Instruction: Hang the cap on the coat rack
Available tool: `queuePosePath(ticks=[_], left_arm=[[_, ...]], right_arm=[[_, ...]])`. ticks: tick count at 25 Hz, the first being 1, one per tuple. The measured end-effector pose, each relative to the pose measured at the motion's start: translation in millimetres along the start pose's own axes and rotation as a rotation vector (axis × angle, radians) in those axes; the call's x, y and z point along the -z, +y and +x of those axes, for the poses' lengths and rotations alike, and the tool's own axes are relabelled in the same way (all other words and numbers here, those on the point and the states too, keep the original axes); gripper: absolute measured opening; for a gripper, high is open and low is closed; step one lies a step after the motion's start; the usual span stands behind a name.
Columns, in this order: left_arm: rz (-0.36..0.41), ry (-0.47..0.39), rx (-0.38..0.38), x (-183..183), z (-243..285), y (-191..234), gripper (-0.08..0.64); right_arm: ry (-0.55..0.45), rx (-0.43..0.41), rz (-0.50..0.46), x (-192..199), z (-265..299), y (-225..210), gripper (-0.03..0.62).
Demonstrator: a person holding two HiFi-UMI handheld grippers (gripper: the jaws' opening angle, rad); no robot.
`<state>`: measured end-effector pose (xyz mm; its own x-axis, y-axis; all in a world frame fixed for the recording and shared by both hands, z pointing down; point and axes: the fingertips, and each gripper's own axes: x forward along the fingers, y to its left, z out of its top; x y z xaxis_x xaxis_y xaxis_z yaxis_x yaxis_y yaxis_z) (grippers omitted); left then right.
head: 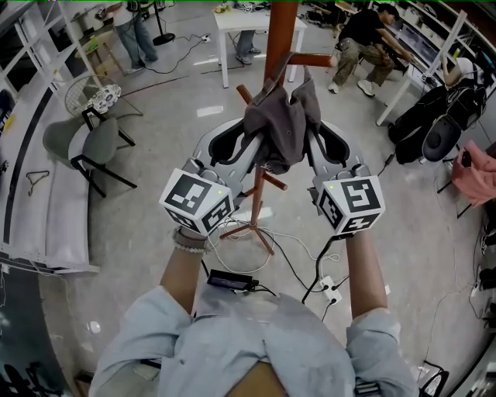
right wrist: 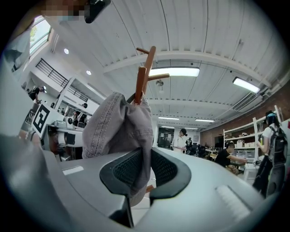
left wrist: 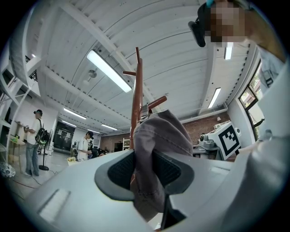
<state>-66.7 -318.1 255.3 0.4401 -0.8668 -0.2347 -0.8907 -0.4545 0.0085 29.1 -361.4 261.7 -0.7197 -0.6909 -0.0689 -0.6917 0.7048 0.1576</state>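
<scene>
In the head view a grey cap (head: 280,124) hangs bunched against the wooden coat rack (head: 279,35), draped over one of its upward pegs. My left gripper (head: 249,146) is shut on the cap's left side and my right gripper (head: 316,146) on its right side. The left gripper view shows the cap's fabric (left wrist: 156,140) pinched between the dark pads of the left gripper (left wrist: 144,171), with the rack's pole (left wrist: 137,99) just behind. Cap cloth (right wrist: 118,129) is likewise clamped in the right gripper (right wrist: 145,171) in the right gripper view, below a rack peg (right wrist: 141,84).
The rack's feet and white cables (head: 256,233) lie on the floor below my arms, with a power strip (head: 332,287). A grey chair (head: 89,143) stands at left, a white table (head: 244,22) behind the rack. A person sits at back right (head: 364,43); black bags (head: 434,116) are at right.
</scene>
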Motion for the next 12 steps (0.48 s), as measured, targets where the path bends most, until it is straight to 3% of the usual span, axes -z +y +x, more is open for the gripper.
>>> queuePosePath(ticks=[12], left_arm=[[0.035, 0.010, 0.016, -16, -15, -3, 0.156]], right_arm=[[-0.049, 0.077, 0.039, -17, -16, -5, 0.103]])
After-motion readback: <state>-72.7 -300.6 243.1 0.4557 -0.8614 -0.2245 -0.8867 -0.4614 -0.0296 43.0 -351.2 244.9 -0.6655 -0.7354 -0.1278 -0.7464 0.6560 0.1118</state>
